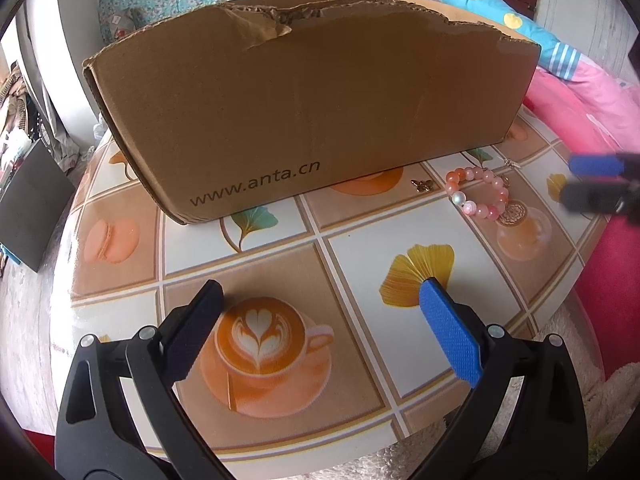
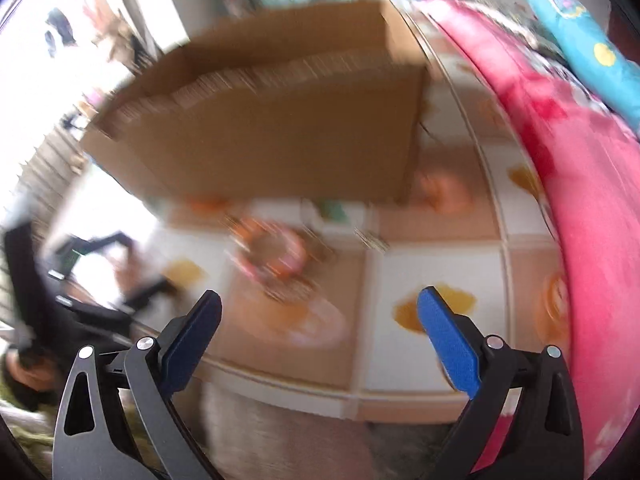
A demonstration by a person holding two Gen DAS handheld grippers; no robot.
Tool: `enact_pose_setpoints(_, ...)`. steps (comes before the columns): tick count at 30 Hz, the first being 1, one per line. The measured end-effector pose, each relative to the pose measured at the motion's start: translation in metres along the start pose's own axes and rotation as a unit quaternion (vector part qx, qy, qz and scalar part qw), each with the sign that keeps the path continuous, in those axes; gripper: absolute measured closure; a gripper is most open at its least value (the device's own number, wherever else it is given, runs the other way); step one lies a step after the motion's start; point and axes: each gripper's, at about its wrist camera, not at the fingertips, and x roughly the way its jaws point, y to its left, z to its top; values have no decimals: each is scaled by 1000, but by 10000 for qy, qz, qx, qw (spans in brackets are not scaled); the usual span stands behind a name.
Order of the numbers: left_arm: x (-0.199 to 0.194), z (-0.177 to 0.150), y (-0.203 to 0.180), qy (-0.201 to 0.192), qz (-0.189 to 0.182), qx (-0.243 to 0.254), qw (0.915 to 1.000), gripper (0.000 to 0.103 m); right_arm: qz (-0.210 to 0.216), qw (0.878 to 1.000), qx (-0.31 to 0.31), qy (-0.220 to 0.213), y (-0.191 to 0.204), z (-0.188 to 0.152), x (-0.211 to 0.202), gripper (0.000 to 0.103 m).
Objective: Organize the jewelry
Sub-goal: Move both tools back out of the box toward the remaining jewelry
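Centre-right of frame, pink bead bracelet [image 1: 478, 193] on surface [image 1: 360, 252]: light, slippery, prob. floppy; best pinched across one strand w/ both hand-held grippers (left hand-held gripper [image 1: 322, 300], right hand-held gripper [image 2: 320, 308]) wide open, empty.

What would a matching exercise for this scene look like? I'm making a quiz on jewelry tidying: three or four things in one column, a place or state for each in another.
Things:
1. bead bracelet
2. small gold charm
3. cardboard box
4. left tongs

Places or states:
A. open, holding nothing, above the printed latte cup
B. standing at the back of the table, its top edge torn
C. lying on the table close to the box's front edge, left of the beads
D. lying on the table near the box's right corner, pink and orange

Pairs: 1-D, 2-C, 3-B, 4-A
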Motion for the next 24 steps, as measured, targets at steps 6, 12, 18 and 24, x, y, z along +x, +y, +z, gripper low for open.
enact_pose_setpoints(6,0,-5,0,13,-42,49,10000,8,456,9984,-342,35,24,11,14,47)
enact_pose_setpoints(12,-2,-4,0,64,-39,47,10000,8,511,9976,-392,266,32,13,30,60)
enact_pose_setpoints(18,-1,0,1,85,-85,41,9999,8,637,9959,-325,558,38,6,45,75)
enact_pose_setpoints(24,-10,0,32,-113,-332,-701,9969,8,685,9962,-312,429,42,10,41,77)
